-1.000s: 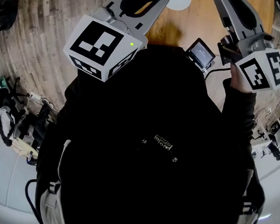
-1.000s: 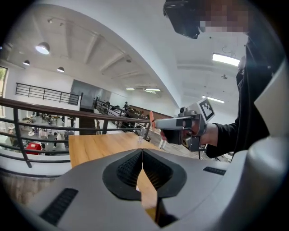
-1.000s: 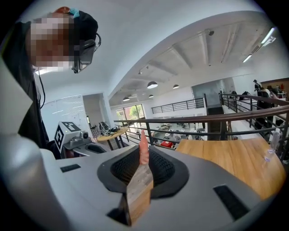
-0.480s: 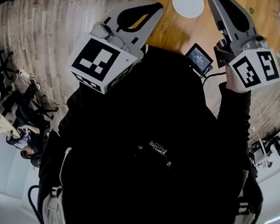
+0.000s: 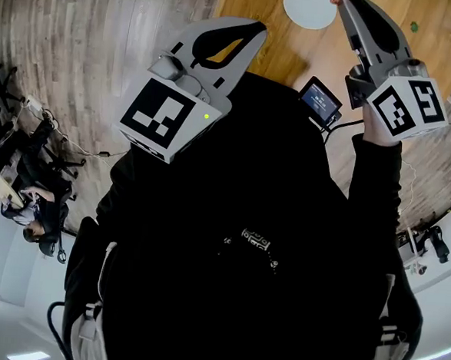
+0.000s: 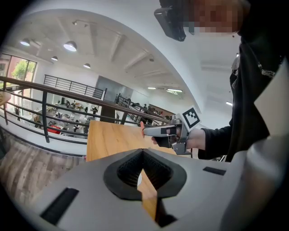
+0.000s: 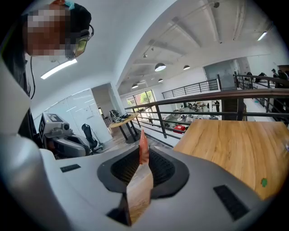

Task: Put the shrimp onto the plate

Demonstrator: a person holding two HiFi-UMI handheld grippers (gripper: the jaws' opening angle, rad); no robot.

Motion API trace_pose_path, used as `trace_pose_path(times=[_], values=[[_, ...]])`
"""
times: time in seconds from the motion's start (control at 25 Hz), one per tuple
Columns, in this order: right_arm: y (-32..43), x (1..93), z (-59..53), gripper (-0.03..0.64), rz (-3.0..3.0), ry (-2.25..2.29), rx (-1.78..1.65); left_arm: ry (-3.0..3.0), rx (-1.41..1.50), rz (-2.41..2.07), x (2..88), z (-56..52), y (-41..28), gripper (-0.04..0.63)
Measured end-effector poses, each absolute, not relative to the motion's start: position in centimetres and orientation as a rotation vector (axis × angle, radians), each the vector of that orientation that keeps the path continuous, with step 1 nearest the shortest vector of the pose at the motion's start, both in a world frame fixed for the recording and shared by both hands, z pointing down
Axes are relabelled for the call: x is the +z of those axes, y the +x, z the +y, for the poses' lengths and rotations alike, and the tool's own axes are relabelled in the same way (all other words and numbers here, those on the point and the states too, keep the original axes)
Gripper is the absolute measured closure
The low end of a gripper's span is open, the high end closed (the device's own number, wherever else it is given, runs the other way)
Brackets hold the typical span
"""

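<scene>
The right gripper (image 7: 143, 155) is clenched on the shrimp (image 7: 143, 146). The thin orange-pink piece stands upright between its jaw tips and pokes out above them. In the head view this gripper is held up at the person's right, with its marker cube nearest the hand and its tip pointing away from the body over the table (image 5: 296, 49). The plate (image 5: 307, 8) lies on the table just left of that tip. Whether the tip hangs over the rim cannot be told. A small green dot (image 7: 264, 182) sits on the wood to the right of the jaws. A small screen (image 5: 321, 100) sits below the gripper's body, near the person's chest.

The left gripper (image 6: 143, 152) is closed with nothing in it. Its jaw tips meet, and only the wooden table shows through the gap behind them. It points the same way, well to the left of the right gripper. Its own camera sees the right gripper ahead and to the right, with the shrimp at that gripper's tip.
</scene>
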State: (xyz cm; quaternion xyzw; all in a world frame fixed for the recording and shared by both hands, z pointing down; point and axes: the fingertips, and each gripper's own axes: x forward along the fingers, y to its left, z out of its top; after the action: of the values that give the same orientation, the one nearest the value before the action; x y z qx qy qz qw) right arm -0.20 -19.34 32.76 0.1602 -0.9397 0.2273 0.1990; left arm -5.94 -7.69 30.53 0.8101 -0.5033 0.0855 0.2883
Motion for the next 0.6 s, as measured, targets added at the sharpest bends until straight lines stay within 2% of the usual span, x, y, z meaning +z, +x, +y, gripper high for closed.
trace_pose_path(times=[0.6], values=[[0.9,40.2,-19.7,0.541,-2.483,0.421,0.658,2.087,0.174,-1.390,31.3,-5.5,-5.6,0.598]])
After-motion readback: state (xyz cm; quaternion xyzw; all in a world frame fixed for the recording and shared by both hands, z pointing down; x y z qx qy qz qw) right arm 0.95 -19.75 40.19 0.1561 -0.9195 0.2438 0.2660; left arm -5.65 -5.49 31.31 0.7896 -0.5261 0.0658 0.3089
